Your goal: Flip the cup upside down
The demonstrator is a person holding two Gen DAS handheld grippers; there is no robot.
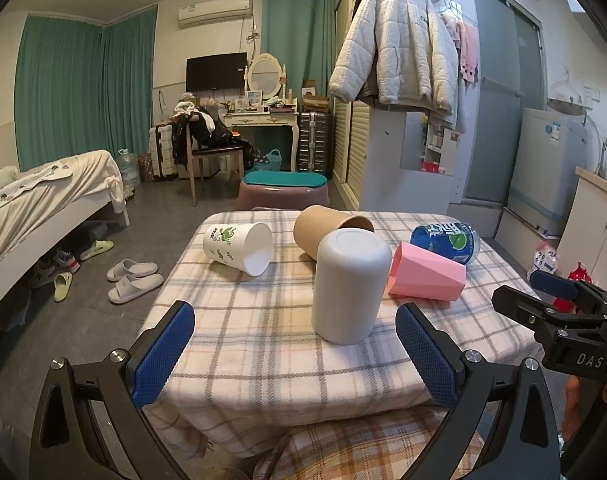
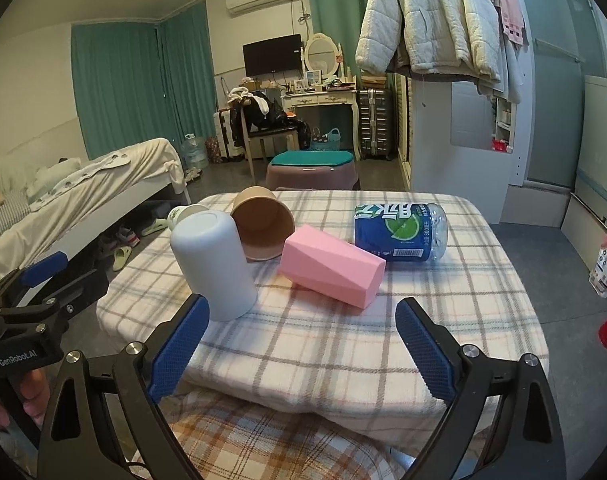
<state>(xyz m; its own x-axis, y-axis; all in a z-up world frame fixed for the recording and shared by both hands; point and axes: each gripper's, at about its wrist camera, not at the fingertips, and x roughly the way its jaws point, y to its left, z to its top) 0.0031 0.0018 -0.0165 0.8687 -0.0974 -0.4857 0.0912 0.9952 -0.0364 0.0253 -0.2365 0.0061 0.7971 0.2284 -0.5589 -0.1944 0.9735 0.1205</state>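
Observation:
A plain white cup (image 1: 349,286) (image 2: 213,264) stands upside down on the checked tablecloth (image 1: 263,344) (image 2: 343,340). A pink faceted cup (image 1: 425,272) (image 2: 331,270) lies on its side to its right. A brown paper cup (image 1: 323,228) (image 2: 263,228) and a white printed cup (image 1: 239,246) (image 2: 183,212) lie on their sides behind. My left gripper (image 1: 295,354) is open and empty, just in front of the white cup. My right gripper (image 2: 301,350) is open and empty, in front of the pink cup.
A blue-labelled plastic bottle (image 1: 447,242) (image 2: 401,232) lies on its side at the back right of the table. A purple stool with a teal cushion (image 1: 283,190) stands behind the table. A bed (image 1: 43,204) is at the left, slippers (image 1: 131,278) on the floor.

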